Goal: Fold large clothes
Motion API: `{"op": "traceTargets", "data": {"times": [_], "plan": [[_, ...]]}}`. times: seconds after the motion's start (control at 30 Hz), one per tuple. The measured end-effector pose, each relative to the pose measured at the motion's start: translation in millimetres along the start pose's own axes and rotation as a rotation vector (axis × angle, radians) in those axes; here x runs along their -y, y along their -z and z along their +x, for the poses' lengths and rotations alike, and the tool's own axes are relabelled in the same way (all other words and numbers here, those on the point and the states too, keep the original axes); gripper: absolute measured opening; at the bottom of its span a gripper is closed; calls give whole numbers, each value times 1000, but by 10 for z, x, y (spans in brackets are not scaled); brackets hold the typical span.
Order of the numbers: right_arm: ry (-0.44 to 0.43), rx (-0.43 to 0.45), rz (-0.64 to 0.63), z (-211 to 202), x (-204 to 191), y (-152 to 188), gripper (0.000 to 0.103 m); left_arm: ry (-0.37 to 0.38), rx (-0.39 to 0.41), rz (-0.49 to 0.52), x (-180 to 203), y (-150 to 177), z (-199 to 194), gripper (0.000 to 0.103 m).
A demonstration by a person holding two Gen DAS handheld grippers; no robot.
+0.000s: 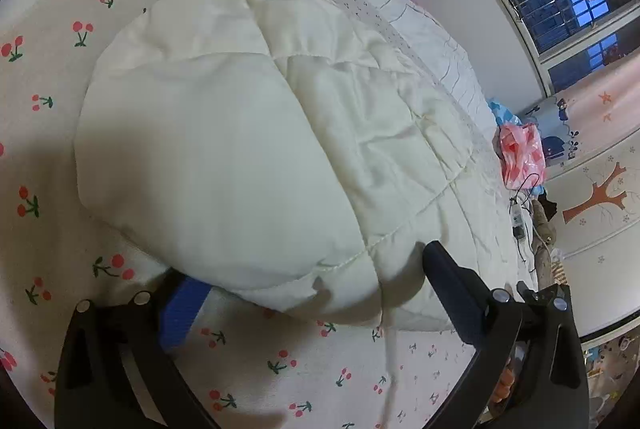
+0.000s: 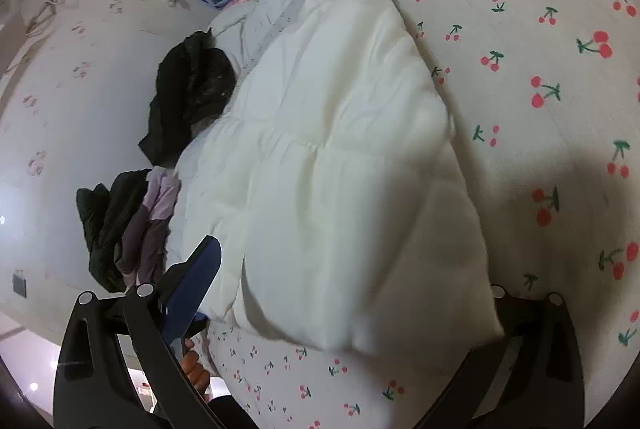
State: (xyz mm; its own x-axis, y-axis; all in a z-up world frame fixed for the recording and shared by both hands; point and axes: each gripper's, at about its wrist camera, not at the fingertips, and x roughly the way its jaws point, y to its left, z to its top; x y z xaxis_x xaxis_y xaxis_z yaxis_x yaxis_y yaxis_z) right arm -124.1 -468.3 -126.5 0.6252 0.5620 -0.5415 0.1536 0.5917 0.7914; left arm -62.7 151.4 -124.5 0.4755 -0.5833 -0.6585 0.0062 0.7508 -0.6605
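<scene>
Two tools spread wide at the white padded garment, folded into a thick bundle.
The left tool (image 1: 296,277) straddles the garment (image 1: 248,133) at its near edge; the right tool (image 2: 352,281) likewise, gripping nothing. Folding looks nearly done. Cherry-print bed (image 1: 340,381) lies open around it; dark clothes (image 2: 188,97) crowd its far side.
</scene>
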Motion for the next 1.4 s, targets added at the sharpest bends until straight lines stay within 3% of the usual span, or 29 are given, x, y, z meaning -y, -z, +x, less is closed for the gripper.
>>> {"op": "traceTargets", "data": {"times": [0.13,0.23,0.27,0.3,0.33,0.4,0.47,0.57,0.7,0.87,0.97,1.03,1.1,1.17,1.2,1.27,1.4], "plan": [[29,8,27,80,-5,-67,96,105,54,-124,-232,-3,-214,97],[1,19,23,89,-3,-62,94,111,36,-197,-412,-47,-184,97],[-7,22,17,87,1,-66,89,116,15,-224,-460,-97,-132,97],[11,27,13,79,6,-57,67,112,13,-238,-458,-141,-112,97],[17,33,18,73,28,-65,56,112,21,-235,-413,-183,-108,93],[-21,46,13,33,36,-70,45,78,5,-191,-312,-239,-121,76],[-32,67,-21,-23,-59,-77,40,68,-8,-143,-191,-282,-151,56],[-47,97,-82,-144,-342,-131,34,70,-14,-84,-31,-345,-293,43],[-92,149,-164,-458,-816,-269,29,112,1,-8,282,-428,-519,37],[-146,258,-269,-1290,-1232,-192,28,228,-2,146,877,-265,-819,35],[-114,322,-298,-1839,-1117,25,28,274,-70,205,1119,9,-704,35],[-45,321,-258,-2060,-714,221,28,254,-173,231,1194,339,-426,35],[56,231,-162,-2017,-151,409,30,216,-247,248,1174,686,-225,35],[161,124,-81,-1897,341,607,36,175,-270,247,1095,915,-168,35],[154,96,-51,-1893,552,736,42,178,-283,229,1027,986,-176,35],[123,121,-43,-2045,639,859,50,171,-298,205,942,1065,-238,39],[162,277,-46,-2523,501,814,67,128,-273,217,927,1090,-346,44]]}}
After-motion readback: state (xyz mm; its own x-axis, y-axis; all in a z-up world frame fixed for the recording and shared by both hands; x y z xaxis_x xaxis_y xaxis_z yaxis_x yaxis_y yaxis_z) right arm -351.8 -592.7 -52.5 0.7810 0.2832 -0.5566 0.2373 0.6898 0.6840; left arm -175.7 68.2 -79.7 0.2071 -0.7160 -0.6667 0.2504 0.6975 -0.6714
